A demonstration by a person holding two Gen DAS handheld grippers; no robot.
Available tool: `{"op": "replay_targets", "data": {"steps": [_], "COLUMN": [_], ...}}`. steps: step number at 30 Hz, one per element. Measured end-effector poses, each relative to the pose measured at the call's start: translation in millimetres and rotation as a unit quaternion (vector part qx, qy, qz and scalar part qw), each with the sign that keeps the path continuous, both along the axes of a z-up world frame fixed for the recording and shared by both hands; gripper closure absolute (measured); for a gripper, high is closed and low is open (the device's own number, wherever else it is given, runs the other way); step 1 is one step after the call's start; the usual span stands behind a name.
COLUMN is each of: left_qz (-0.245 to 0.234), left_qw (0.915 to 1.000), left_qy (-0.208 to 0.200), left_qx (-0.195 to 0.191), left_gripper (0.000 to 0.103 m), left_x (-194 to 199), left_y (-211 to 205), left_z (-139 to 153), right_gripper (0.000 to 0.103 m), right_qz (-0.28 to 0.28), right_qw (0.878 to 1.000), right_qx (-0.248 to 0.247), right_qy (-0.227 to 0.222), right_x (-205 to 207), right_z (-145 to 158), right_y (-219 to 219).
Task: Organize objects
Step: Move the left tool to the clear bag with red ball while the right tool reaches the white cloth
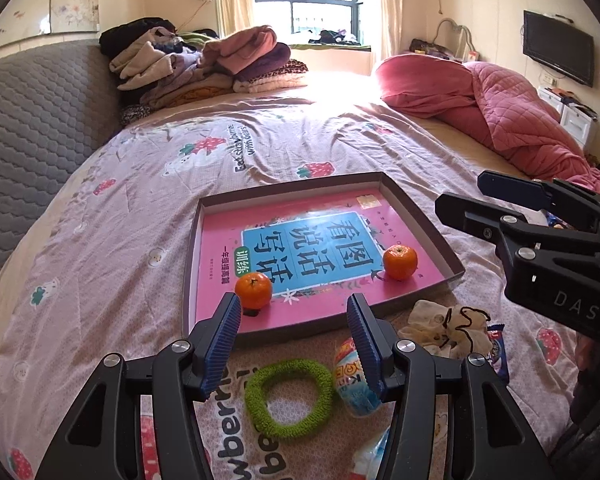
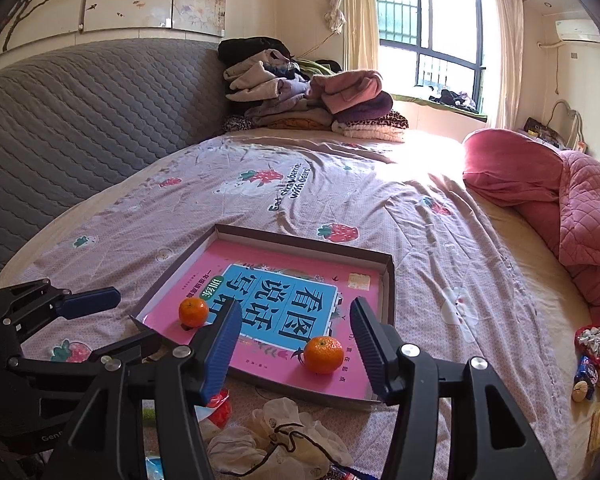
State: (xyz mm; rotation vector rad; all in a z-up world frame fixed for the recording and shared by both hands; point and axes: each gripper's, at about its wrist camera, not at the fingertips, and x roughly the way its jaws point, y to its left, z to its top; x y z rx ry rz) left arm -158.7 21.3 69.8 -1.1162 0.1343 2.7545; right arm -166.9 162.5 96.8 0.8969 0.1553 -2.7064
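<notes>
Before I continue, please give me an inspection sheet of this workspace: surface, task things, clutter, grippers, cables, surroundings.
Surface: bed sheet with strawberry print, wrinkled.
Task things: shallow box holds a pink book with two tangerines on it; green hair tie and snack packet lie on the sheet in front of the box.
Clutter: white scrunchie, clothes pile, pink quilt.
Grippers: left gripper open, empty; right gripper open, empty.
Cables: nothing seen.
Surroundings: headboard, window, wall TV.
</notes>
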Motion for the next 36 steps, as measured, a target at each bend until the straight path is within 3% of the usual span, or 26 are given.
{"op": "replay_targets", "data": {"steps": [21, 36], "left_qz": [0.018, -0.005], "left_qw": [0.9997, 0.9995], "left_qy": [-0.011, -0.024], "left_qx": [0.013, 0.018], "left_gripper": [0.046, 0.046], "left_x": [62, 91], "left_y": [-11, 5], "left_z": [-20, -36], "right_gripper": [0.042, 0.042], "right_qz": [-0.025, -0.023], "right_qw": [0.999, 0.999], "right_qx": [-0.023, -0.019], "right_qy": [-0.003, -0.013], "right_x": [53, 76], "right_z": [-19, -34], "right_y": [39, 39]}}
